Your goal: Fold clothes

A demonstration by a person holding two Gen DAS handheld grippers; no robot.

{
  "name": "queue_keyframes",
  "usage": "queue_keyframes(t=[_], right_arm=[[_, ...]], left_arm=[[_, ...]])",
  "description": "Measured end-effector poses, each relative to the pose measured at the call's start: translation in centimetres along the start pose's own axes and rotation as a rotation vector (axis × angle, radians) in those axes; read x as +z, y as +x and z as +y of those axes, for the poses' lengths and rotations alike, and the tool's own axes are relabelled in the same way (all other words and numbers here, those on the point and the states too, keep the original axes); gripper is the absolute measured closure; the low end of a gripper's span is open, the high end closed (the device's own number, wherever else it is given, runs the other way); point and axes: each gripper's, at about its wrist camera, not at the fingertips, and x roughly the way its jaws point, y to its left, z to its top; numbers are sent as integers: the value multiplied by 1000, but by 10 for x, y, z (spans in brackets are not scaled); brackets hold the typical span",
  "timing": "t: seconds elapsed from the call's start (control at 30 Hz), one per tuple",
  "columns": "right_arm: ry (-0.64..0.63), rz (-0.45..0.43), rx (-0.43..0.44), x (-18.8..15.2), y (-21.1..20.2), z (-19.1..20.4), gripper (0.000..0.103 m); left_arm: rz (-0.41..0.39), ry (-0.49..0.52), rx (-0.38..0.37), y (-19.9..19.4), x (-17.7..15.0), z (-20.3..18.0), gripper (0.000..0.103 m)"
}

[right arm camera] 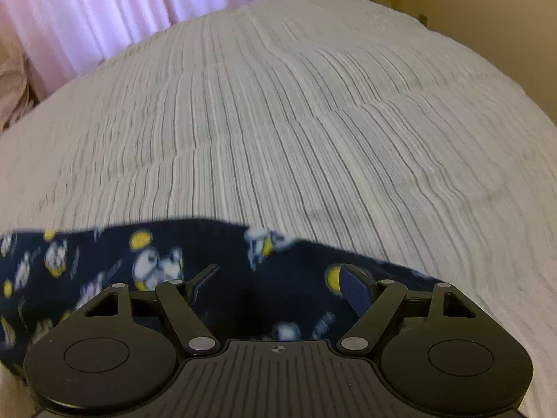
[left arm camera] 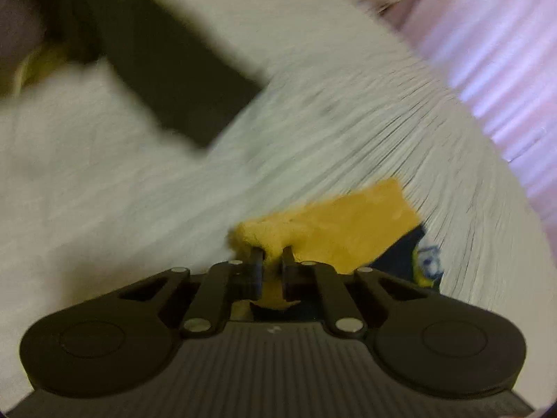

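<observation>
Left wrist view: left gripper [left arm camera: 272,259] clamped on a bunch of yellow cloth [left arm camera: 334,230], both fingers [left arm camera: 257,264] pressed close together with the fabric squeezed between them. Yellow cloth spreading from the fingertips toward 2 o'clock as a flat flap. At its lower right edge, around 4 o'clock from the fingertips, a strip of dark blue patterned garment [left arm camera: 414,257] with a small white and yellow print. Under everything, a white striped bedspread [left arm camera: 330,132], much blurred. At 10 o'clock in this view, a dark shape [left arm camera: 167,66] lying on the bedspread; too blurred to tell what. Pink curtain [left arm camera: 497,66] at 2 o'clock, at the picture edge.

Right wrist view: right gripper [right arm camera: 278,278] with fingers wide apart, nothing pressed between them. Directly under and in front of the fingers, the dark blue garment [right arm camera: 222,257] with white and yellow figures, lying flat on the striped bedspread [right arm camera: 296,122] and running from the fingers toward 9 o'clock to the picture edge. Garment edge at 12 o'clock from the gripper, bare bedspread beyond it. Pink curtain [right arm camera: 104,10] at 11 o'clock, beige wall [right arm camera: 487,10] at 1 o'clock.
</observation>
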Motion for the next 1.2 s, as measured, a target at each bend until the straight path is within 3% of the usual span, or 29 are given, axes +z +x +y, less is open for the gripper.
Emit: queue_keyframes(t=[0.1,0.27,0.33,0.43,0.53,0.67,0.83,0.93,1.1,1.17,1.2], right_arm=[[-17,-6,-25,-12,-21,-5,25],[103,32,-60,-41,-50,-30,25],[137,47,-81,-57,-64,-39,25],[171,42,-114,-77,-94,-57,25],[220,37,-148,-98,-120,-80,25],[299,39,-147,-123,-141,-111,25],[391,16,-39,-134,-146,-141,26],[417,-5,68,-124,-134,-162,26],[530,-5,285,-101,-90,-209,26],[604,21,397,-96,-61,-230,46],[641,50,450,-94,-45,-238,46]], left_arm=[[-97,166,15,-15,7,-10,96],[7,424,203,15,-16,-10,84],[-16,474,244,9,-31,-14,83],[-37,441,249,-13,-44,-12,83],[2,363,241,-43,-56,-3,83],[93,302,110,-95,-87,-5,84],[250,287,-114,-153,-150,-39,84],[309,270,-195,-183,-185,-67,84],[350,162,-232,-228,-233,-99,84],[345,127,-221,-244,-252,-109,84],[338,116,-212,-254,-262,-114,84]])
